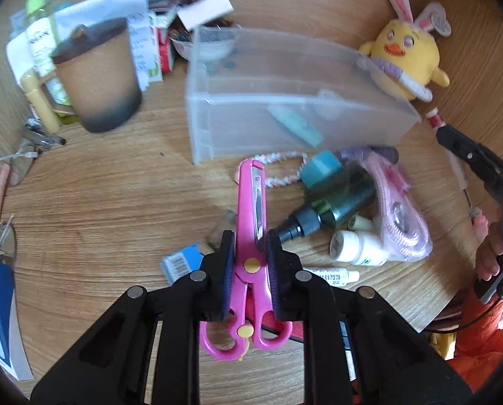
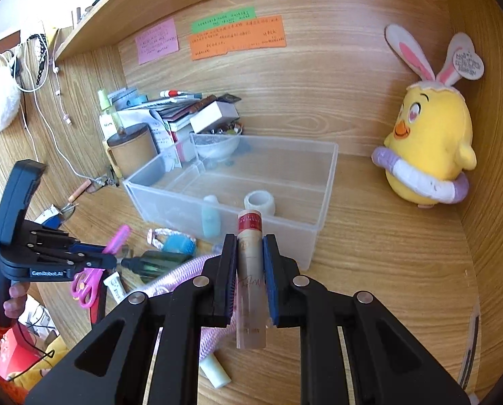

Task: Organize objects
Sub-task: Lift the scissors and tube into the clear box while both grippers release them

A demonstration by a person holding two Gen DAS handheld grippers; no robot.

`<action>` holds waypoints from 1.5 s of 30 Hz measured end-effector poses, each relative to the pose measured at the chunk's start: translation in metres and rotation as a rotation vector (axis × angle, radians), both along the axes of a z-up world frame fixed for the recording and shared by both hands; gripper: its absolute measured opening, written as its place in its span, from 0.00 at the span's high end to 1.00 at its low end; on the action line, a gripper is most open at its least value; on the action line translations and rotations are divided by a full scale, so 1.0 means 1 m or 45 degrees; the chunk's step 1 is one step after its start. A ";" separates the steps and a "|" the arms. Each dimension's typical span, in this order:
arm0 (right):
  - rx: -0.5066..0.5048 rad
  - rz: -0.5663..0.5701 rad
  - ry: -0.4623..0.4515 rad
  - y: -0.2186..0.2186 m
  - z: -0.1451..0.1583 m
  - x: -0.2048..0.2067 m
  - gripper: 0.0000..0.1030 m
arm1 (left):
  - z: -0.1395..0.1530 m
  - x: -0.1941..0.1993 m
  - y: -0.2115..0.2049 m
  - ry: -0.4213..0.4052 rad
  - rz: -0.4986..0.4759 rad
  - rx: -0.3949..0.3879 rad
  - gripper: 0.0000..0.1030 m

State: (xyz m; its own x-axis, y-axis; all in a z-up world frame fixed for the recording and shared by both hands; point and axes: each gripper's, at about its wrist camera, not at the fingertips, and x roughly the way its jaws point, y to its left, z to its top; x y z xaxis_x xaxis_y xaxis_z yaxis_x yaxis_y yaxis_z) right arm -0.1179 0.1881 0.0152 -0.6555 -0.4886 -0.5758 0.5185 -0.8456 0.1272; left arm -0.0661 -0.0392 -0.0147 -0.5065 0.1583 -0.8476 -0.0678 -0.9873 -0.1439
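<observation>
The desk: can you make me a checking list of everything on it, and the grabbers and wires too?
Surface: wooden desk, bare at right.
Job's things: clear bin holds a blue bottle and a tape roll; pink scissors and a tube are held above the desk.
Clutter: green bottle, white bottle, pink strap, mug, stacked boxes and papers, glasses.
Grippers: left gripper shut on scissors; right gripper shut on tube.
Cables: white cord hangs at left.
Surroundings: chick plush against the wall, sticky notes above.
</observation>
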 end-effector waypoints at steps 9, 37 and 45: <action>-0.008 0.005 0.047 -0.019 0.019 -0.012 0.86 | 0.048 0.011 -0.013 0.218 0.045 0.023 0.83; 0.137 0.019 -0.042 -0.078 0.006 -0.092 0.87 | 0.077 -0.100 0.008 0.400 0.045 0.014 0.83; 0.170 0.030 -0.128 -0.083 -0.020 -0.110 0.86 | 0.055 -0.123 0.015 0.337 0.045 -0.028 0.83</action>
